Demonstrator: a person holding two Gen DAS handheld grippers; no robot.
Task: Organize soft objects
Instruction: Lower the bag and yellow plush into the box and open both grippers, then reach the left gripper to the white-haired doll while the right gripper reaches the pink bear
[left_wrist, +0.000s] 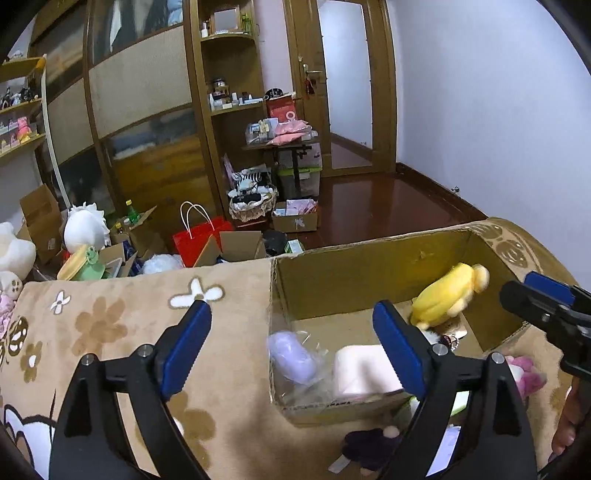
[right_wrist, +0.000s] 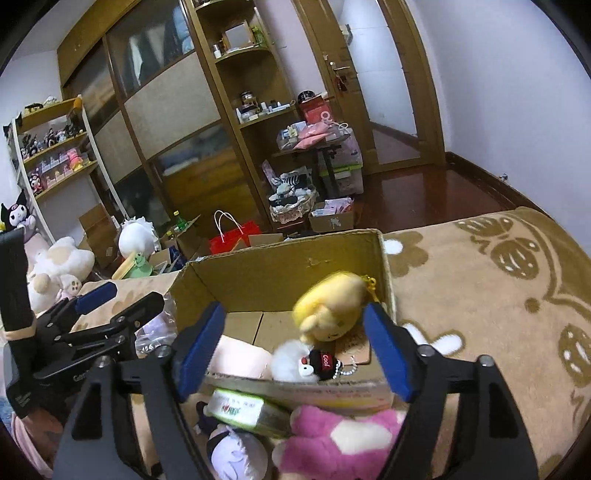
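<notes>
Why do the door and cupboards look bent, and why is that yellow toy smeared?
Left wrist view: the fisheye lens bows the door frame and darkens the corners; the yellow plush in the cardboard box is slightly motion-blurred. Right wrist view: same bending of the cupboards; the yellow plush is more smeared, and the floor shows glare.

yellow plush (right_wrist: 332, 310): motion-blurred in both my views, its face smeared.
dark plush (left_wrist: 369, 448): low in my left view, half behind my finger, kind unclear.
pink plush (right_wrist: 340, 443): cut off by the bottom edge of my right view.
shelf items (left_wrist: 225, 96): too small to tell.
green packet (right_wrist: 247, 410): print unreadable.
</notes>
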